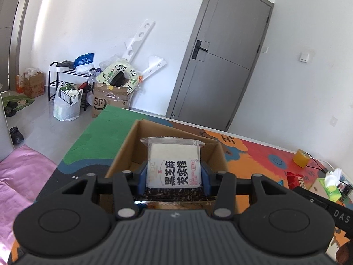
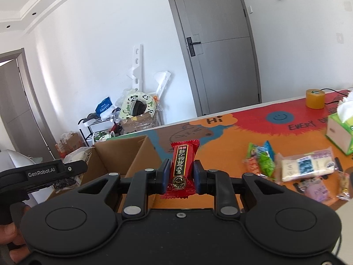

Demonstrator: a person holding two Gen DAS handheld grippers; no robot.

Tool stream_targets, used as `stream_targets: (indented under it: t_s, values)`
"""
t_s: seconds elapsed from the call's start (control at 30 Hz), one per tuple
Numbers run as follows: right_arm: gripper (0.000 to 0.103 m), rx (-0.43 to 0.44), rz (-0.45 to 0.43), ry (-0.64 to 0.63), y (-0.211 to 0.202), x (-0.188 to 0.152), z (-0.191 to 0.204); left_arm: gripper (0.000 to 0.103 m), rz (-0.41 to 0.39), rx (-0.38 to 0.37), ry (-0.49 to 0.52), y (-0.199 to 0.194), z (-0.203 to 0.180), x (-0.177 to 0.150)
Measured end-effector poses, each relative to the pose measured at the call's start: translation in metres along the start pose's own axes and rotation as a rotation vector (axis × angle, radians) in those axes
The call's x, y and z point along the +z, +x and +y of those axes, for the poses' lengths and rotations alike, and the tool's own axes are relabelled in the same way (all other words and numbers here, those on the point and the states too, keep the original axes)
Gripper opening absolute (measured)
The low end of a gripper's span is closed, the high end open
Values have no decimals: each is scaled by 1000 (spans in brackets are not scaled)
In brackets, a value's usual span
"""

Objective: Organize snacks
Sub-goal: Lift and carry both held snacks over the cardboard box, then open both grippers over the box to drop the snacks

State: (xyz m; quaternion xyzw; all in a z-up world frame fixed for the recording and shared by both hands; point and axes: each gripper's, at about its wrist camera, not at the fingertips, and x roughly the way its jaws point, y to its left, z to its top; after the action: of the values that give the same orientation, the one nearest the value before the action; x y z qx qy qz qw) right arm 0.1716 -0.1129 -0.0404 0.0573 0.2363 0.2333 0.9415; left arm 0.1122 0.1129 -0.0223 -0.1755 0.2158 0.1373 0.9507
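1. My left gripper (image 1: 174, 176) is clenched on a white, square, clear-wrapped sesame cake packet (image 1: 174, 165), held over the open brown cardboard box (image 1: 123, 154). Risk: the packet is gripped low and leans forward; it could slide out and land outside the box if I tilt further.
2. My right gripper (image 2: 182, 174) is clamped tight on a slim red foil-wrapped candy bar (image 2: 181, 165), held above the table just right of the box (image 2: 130, 152). Risk: the glossy wrapper is pinched at its narrow waist and may twist or slip.
3. Both grippers converge on one box; I judge a collision between them possible, since the left gripper body (image 2: 44, 172) sits at the box's left side in the right wrist view.
4. Remaining snacks, a green-and-blue crinkled packet (image 2: 262, 159) and a pale rectangular wrapped cake (image 2: 308, 165), lie on the table to the right.
5. Surface: a colourful orange, red and green cartoon-printed table mat (image 2: 231, 137), bearing a roll of yellow tape (image 2: 315, 98) and a green tissue box (image 2: 339, 132).
6. Room: a grey door (image 1: 227, 50), white walls, cluttered cartons (image 1: 110, 101) on a grey tiled floor.
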Motion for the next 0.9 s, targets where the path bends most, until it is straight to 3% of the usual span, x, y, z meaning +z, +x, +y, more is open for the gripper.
stream_targets:
  t_s: [0.2,0.47,0.73,0.9]
  values:
    - [23,18,4,-14,13,4,14,48,12,27,-28,13,13,5]
    - [23,59,25,-34,31,8,40,53,-16,27,-51,2,25,9]
    - [24,122,37,-46,43,12,67,66,-18,28,-72,-9,34,10]
    - [35,136,29,-43,37,13,68,76,-5,25,-65,-8,32,9]
